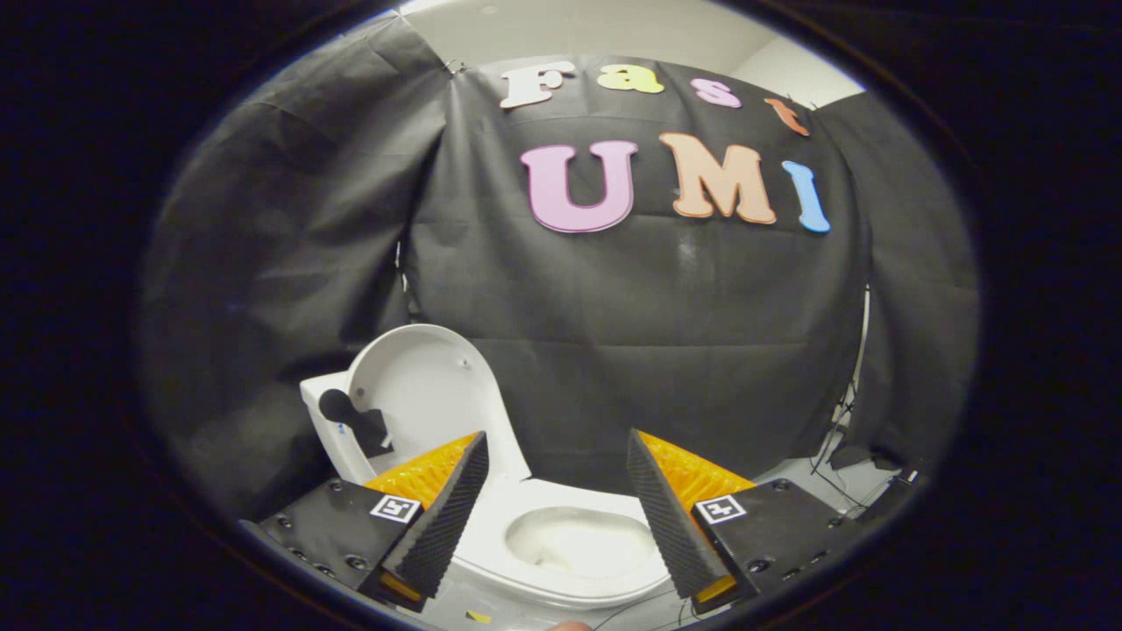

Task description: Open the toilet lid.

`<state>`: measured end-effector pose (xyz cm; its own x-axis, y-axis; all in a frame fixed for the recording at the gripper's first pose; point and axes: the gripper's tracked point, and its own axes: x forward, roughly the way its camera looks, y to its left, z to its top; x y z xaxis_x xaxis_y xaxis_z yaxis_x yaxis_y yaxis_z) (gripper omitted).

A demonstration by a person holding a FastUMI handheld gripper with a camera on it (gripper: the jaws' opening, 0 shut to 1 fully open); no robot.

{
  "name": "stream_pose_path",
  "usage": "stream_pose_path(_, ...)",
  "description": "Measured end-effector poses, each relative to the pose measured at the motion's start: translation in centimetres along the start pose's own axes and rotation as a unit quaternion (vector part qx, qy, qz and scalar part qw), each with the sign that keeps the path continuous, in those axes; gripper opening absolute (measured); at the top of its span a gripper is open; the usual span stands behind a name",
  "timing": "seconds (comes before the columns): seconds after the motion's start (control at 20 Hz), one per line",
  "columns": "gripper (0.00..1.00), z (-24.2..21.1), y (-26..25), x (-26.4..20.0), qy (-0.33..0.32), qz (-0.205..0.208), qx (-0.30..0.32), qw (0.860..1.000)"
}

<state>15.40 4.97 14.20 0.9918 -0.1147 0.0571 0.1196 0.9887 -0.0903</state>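
Location type: a staged recording booth, not a domestic bathroom. Indicators: creased black cloth panels (pixel 666 324) hang as the walls on 3 sides, with a plain white ceiling (pixel 596 31) visible above their top edge. 1 white ceramic toilet (pixel 578 543) stands on a pale floor (pixel 806 478) directly in front of the cloth, its white oval lid (pixel 429 394) raised. Loose dark cables (pixel 837 429) trail down at the right-hand cloth seam.

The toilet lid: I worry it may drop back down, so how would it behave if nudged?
The toilet lid stands raised against the tank, so it probably stays put. It looks like stiff, glossy plastic, likely slippery. The open gripper is holding nothing.
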Motion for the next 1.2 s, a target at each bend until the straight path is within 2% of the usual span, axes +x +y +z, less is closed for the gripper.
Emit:
stream_pose_path(0.2, 0.98, -2.1, -4.6, -1.6, 0.004, -0.025, 0.016, 1.0)
stream_pose_path(0.55, 0.96, -5.3, -11.0, -3.4, 0.018, -0.072, 0.009, 0.997)
stream_pose_path(0.75, 0.96, -7.6, -12.1, -3.5, 0.046, -0.079, 0.014, 0.996)
stream_pose_path(1.2, 0.96, -8.4, -11.1, -3.2, 0.05, -0.069, 0.021, 0.996)
